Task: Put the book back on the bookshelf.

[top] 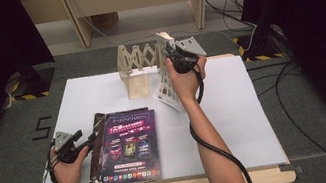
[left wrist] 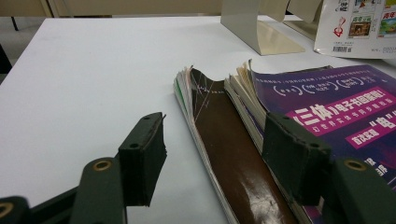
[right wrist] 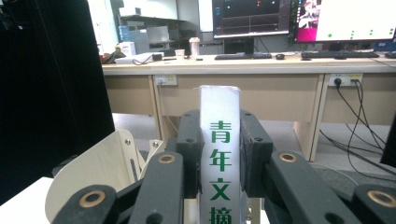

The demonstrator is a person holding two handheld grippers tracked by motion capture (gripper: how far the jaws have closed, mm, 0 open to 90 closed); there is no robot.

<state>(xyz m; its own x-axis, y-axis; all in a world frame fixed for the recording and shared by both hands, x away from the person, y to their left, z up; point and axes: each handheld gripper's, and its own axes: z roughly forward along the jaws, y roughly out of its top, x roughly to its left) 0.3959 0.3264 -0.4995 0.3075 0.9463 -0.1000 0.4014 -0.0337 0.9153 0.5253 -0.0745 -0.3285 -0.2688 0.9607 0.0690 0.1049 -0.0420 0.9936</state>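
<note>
A white-spined magazine (top: 167,90) with green characters stands upright at the right end of the beige folding book rack (top: 136,70), and my right gripper (top: 176,58) is shut on it. In the right gripper view the two pads press the spine (right wrist: 219,102) from both sides, with the rack's end plate (right wrist: 100,172) low on the left. A purple-covered magazine (top: 130,145) lies on top of a brown one (top: 95,146) at the table's front left. My left gripper (top: 80,139) rests beside them, open, its jaws astride the brown magazine's edge (left wrist: 229,140) without touching it.
A white sheet (top: 240,108) covers the wooden table. The rack's base (left wrist: 261,32) stands beyond the flat stack. Black curtains hang at both sides, cables trail over the floor at the right, and a desk with monitors (right wrist: 252,16) stands behind.
</note>
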